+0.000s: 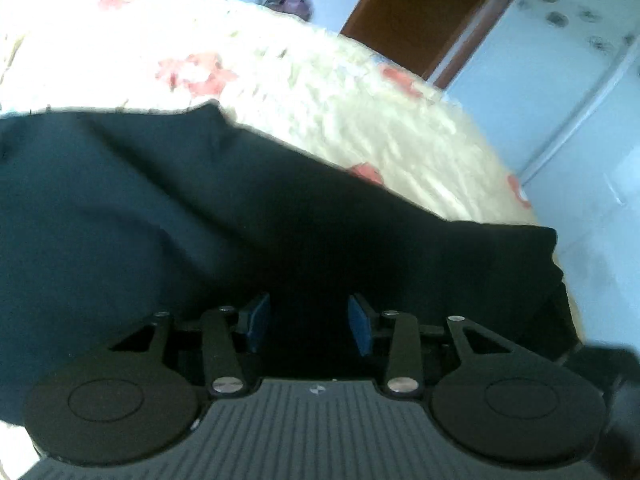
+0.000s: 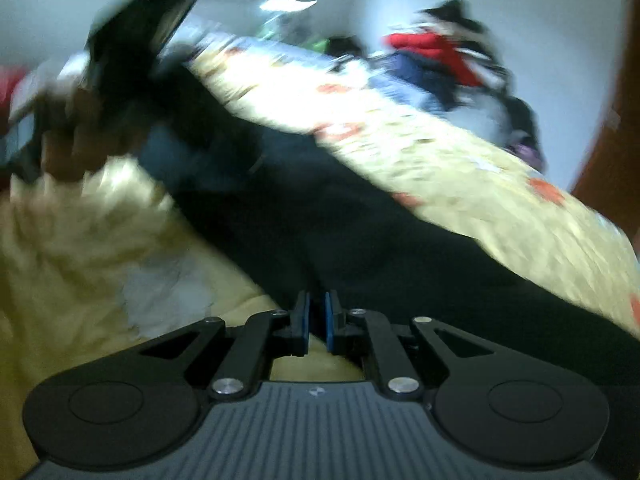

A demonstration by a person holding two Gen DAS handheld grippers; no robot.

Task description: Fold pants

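Note:
Dark pants (image 1: 240, 208) lie spread across a floral bedspread (image 1: 280, 80). In the left wrist view my left gripper (image 1: 309, 322) is open, its blue pads apart, low over the dark cloth with nothing between them. In the right wrist view the pants (image 2: 380, 248) run diagonally across the bed. My right gripper (image 2: 317, 320) has its pads nearly together on the edge of the pants. The other gripper (image 2: 132, 40) and the hand holding it appear blurred at upper left.
The cream bedspread with red flowers (image 2: 480, 184) covers the bed. A pile of clothes (image 2: 432, 60) sits at the bed's far end. A brown door (image 1: 420, 12) and a pale wall (image 1: 560, 100) stand beyond the bed's edge.

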